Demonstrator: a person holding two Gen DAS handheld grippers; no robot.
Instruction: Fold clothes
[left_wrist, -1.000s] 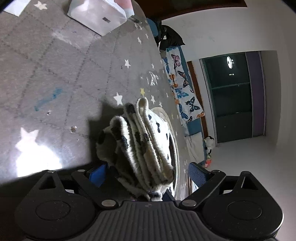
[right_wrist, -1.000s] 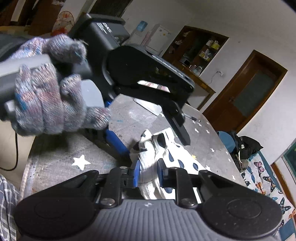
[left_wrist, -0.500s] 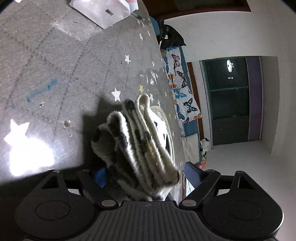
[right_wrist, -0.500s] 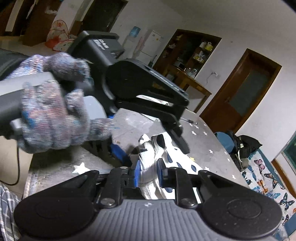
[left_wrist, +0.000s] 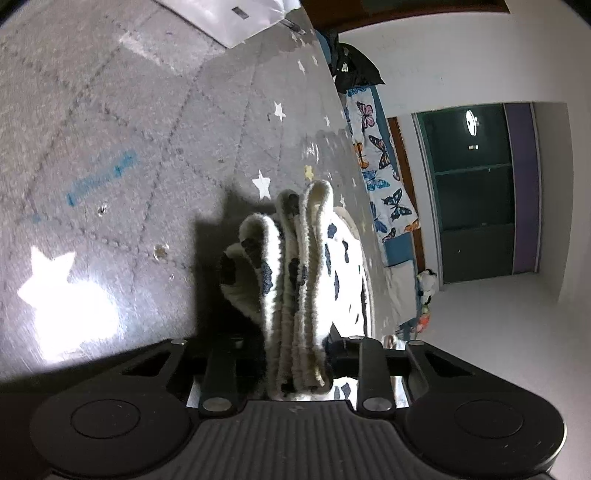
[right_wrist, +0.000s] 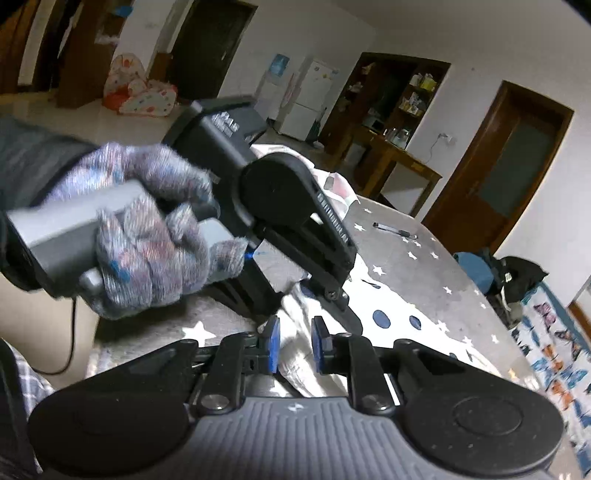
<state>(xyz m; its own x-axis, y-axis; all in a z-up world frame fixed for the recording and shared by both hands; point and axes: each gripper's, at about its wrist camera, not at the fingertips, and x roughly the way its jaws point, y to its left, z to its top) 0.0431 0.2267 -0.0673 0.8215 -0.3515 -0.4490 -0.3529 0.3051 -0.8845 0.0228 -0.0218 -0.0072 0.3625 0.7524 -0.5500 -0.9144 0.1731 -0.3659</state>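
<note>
Item: white fleece garment (left_wrist: 295, 280), dark-spotted, gathered into several thick layers on the table (left_wrist: 110, 122); all places are given from it.

Nearest: left gripper (left_wrist: 295, 354), its jaws just closing, now pressed on the stacked fold edges. In the right wrist view the right gripper (right_wrist: 293, 347) is narrowly closed on a thinner fold at the near edge; a gloved hand (right_wrist: 147, 229) holds the left tool just above and beside it.

Beyond: the spread, spotted part of the garment, then bare star-patterned table; a pen (right_wrist: 394, 229) well past it; white paper (left_wrist: 229, 14) at the far end.

Step, as judged: a mid-fold grasp with both grippers.

Next move calls for: lifting both held edges together and carrying them over the spread part, keeping the layers aligned.
</note>
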